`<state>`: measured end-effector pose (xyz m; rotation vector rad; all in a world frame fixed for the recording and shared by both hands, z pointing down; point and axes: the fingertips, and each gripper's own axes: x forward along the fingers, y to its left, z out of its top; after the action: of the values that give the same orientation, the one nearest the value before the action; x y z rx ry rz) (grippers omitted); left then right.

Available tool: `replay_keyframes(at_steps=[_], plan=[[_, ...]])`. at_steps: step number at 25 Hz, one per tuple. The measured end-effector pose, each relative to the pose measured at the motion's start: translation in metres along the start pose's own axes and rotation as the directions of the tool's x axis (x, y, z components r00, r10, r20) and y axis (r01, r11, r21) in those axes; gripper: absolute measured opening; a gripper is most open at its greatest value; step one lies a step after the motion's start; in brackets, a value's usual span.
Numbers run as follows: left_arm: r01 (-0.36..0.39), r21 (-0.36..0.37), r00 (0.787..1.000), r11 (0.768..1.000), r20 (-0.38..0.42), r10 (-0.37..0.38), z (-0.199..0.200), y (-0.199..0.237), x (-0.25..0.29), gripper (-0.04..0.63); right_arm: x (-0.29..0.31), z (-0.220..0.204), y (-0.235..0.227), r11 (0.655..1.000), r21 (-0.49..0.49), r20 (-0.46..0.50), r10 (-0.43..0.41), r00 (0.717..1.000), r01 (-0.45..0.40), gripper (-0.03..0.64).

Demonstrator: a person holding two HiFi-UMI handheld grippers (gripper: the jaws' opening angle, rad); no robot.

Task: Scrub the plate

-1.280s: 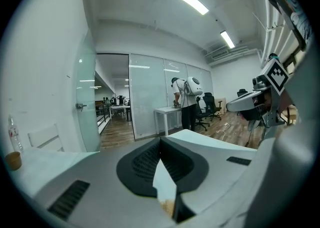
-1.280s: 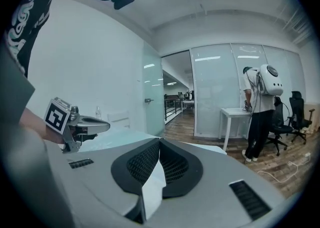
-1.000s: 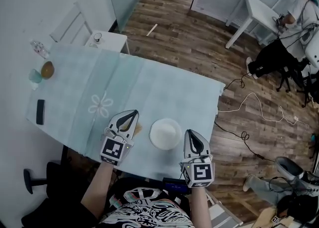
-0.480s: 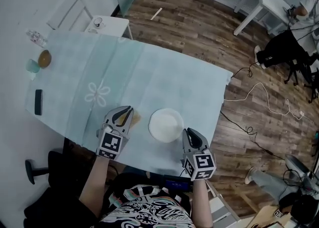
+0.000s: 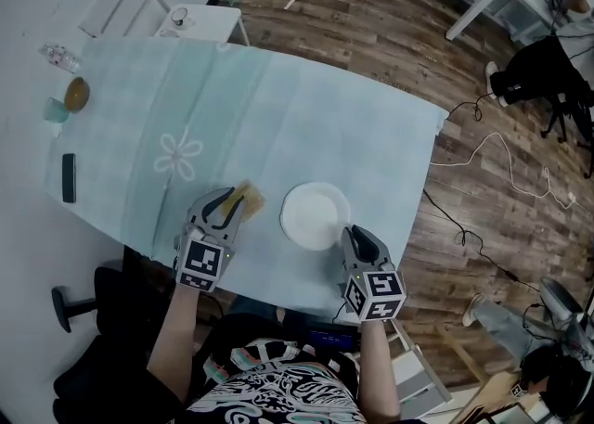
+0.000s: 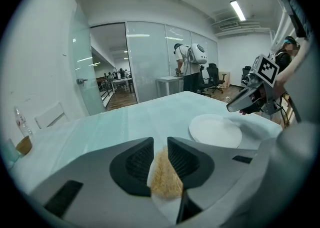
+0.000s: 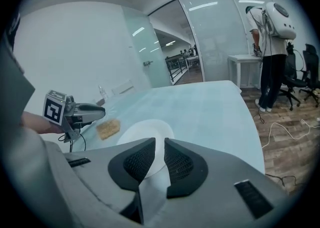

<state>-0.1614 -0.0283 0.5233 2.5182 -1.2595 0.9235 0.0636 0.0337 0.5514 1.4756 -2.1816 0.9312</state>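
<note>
ok, my left hand-held gripper (image 5: 234,199) is opening around the sponge (image 5: 251,198), no pinch; right hand-held gripper (image 5: 355,235) opening, empty, plate (image 5: 316,215) just ahead. risk: unbraced plate skates on the counter (image 5: 278,116).

We see a phone (image 5: 68,177), cup (image 5: 54,110), bowl (image 5: 77,93) and bottle (image 5: 58,57) along the tablecloth's (image 5: 306,125) left edge; a cable (image 5: 501,148) trails across the floor (image 5: 371,32).

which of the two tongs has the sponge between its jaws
The left tongs: the tan sponge sits between their opening jaws. The right tongs, also opening, face the white plate with no sponge between them.
</note>
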Motion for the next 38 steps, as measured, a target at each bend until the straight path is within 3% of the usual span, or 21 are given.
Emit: replay_keyframes(at_steps=[6,14,20,29,34,38], plan=[[0.045,-0.106,0.997,0.993,-0.053,-0.051,-0.027,-0.004,0.004,0.174,0.002,-0.016,-0.007,0.996,0.082,-0.033,-0.014,0.999,0.017,0.068],[0.077,-0.112,0.989,0.991,-0.114,-0.09,-0.049,-0.019,0.015,0.186,0.007,-0.029,-0.003,0.995,0.095,-0.085,0.001,0.996,0.008,0.086],[0.064,-0.086,0.988,0.994,-0.136,-0.075,-0.048,-0.019,0.019,0.163,0.008,-0.031,-0.004,0.999,0.015,-0.109,-0.037,0.993,0.039,0.086],[0.046,-0.075,0.991,0.996,-0.126,-0.055,-0.042,-0.011,0.018,0.117,0.011,-0.04,-0.006,0.985,0.172,-0.143,-0.007,0.99,0.032,0.087],[0.054,-0.067,0.993,0.996,-0.101,-0.061,-0.033,-0.012,0.015,0.117,0.008,-0.043,-0.013,0.949,0.311,-0.153,-0.014,0.988,0.061,0.045],[0.061,-0.062,0.994,0.996,-0.088,-0.067,-0.027,-0.013,0.013,0.117,0.009,-0.044,-0.014,0.928,0.368,-0.165,0.005,0.986,0.057,0.035]])
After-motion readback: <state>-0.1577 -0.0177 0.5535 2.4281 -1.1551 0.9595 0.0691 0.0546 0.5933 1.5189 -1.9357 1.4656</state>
